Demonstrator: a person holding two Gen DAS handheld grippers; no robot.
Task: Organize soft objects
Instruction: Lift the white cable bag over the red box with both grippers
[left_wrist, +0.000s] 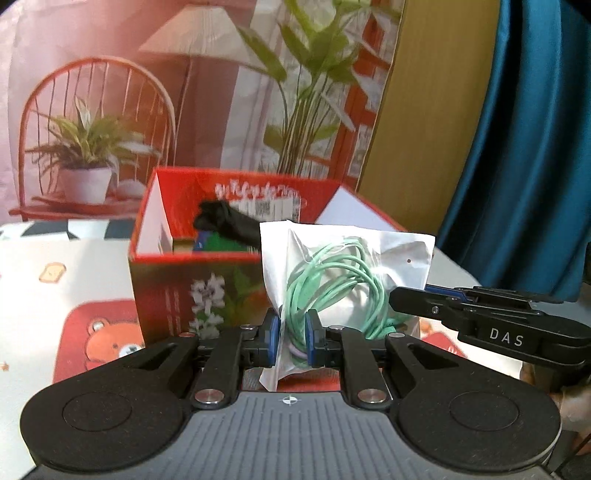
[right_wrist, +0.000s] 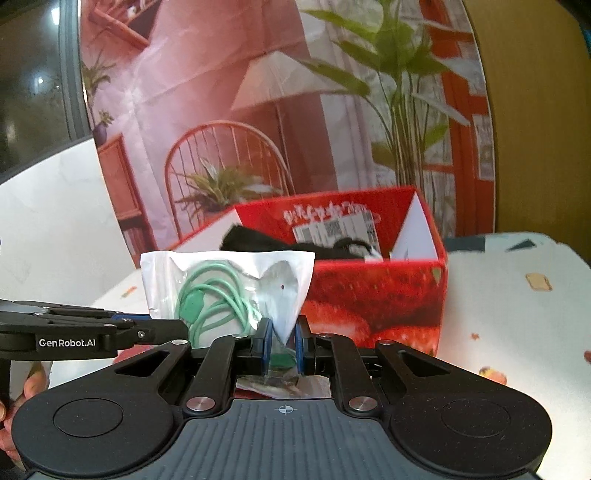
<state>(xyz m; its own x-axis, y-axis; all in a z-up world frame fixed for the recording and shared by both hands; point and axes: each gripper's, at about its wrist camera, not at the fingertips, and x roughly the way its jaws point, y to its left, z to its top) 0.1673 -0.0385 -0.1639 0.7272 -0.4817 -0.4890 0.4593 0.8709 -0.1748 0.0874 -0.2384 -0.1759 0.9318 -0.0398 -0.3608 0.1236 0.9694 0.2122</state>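
- My left claw (left_wrist: 291, 341) is clenched on the left lower edge of the white pouch (left_wrist: 343, 266), its blue pads pinching the plastic and a loop of the green cable (left_wrist: 332, 280) inside.
- The pouch hangs between my two claws, lifted clear of the worktop (left_wrist: 55, 295), just in front of the red box (left_wrist: 207, 280).
- My right claw (right_wrist: 284, 345) grips the pouch's other lower corner, pads pressed together on it.
- Beyond both claws the box stands open, with a black cloth (left_wrist: 225, 221) already draped inside.
- Risk, as I judge it: the film is slick and both grips sit low, so the top-heavy pouch could flop or slip free.
- If my claws drift apart, the bag may tear; carried too low, it could catch the box's near rim and tip it.
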